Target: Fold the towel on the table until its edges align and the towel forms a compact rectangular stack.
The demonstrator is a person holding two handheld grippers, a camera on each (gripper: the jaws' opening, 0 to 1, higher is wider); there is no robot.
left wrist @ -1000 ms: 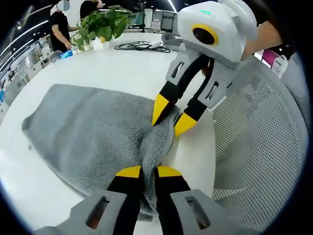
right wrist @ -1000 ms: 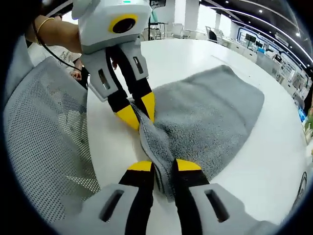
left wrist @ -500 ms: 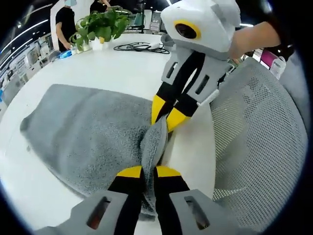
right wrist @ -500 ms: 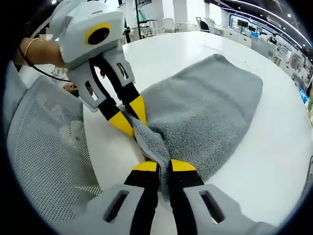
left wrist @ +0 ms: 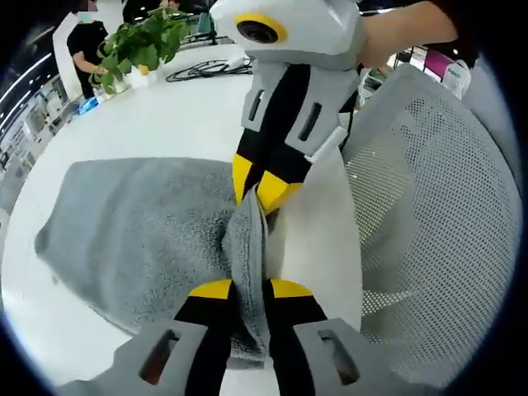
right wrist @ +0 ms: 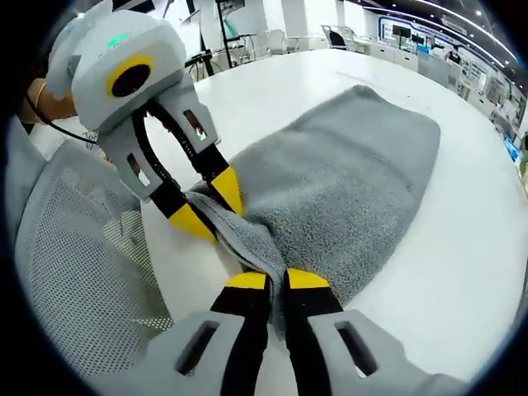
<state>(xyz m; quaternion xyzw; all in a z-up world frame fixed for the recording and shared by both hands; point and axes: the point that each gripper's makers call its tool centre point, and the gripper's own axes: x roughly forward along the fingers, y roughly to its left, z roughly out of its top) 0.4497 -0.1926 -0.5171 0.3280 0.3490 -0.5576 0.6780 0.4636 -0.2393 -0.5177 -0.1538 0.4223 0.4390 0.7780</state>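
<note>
A gray towel (left wrist: 140,223) lies spread on a white round table (left wrist: 165,124), with its near edge gathered up into a ridge between two grippers. In the left gripper view, the left gripper (left wrist: 245,290) rises from 6 o'clock, its yellow-tipped jaws clenched on the bunched towel edge. The right gripper (left wrist: 257,186) comes down from 12 o'clock, its yellow tips pinching the same ridge of cloth just above the left gripper's. The flat part of the towel stretches away toward 9 o'clock. A gray mesh chair back (left wrist: 429,206) fills the side from 2 to 5 o'clock. A potted green plant (left wrist: 136,45) and a black cable (left wrist: 198,70) sit at the table's far edge near 11 o'clock. In the right gripper view, the right gripper (right wrist: 276,282) at 6 o'clock grips the towel (right wrist: 346,181) edge, while the left gripper (right wrist: 206,202) at 10 o'clock clamps the fold beside it. The towel spreads toward 1 o'clock.
</note>
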